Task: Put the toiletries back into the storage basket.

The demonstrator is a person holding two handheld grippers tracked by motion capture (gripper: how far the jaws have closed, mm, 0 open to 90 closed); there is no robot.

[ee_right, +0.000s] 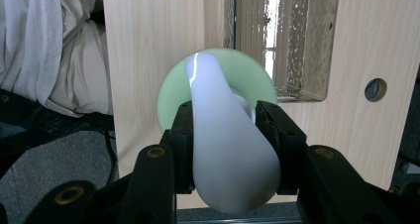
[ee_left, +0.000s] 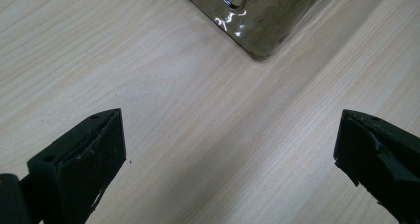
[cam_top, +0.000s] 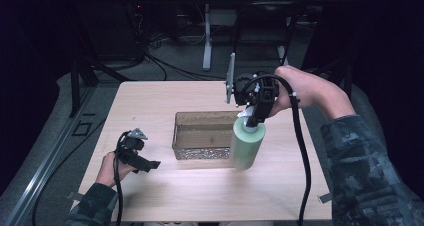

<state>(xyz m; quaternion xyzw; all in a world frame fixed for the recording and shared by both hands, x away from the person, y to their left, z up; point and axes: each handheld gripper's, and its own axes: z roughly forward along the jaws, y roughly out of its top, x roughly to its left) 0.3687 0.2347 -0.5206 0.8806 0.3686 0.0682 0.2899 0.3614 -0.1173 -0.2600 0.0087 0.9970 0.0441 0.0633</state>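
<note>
While the right gripper (cam_top: 251, 120) points down over the right half of the tabletop (cam_top: 150, 101), its jaws are clamped on the white pump head (ee_right: 225, 149) of a pale green bottle (cam_top: 246, 145), which hangs upright just beside the right end of a clear rectangular tray (cam_top: 200, 138); whether the bottle's base touches the wood cannot be told. That tray sits near the middle of the tabletop. Seen from the right gripper view, the black pads press both sides of the white pump. Near the front left corner, the left gripper (cam_top: 142, 161) rests low in the person's hand, jaws spread wide with nothing between them, bare wood beneath
</note>
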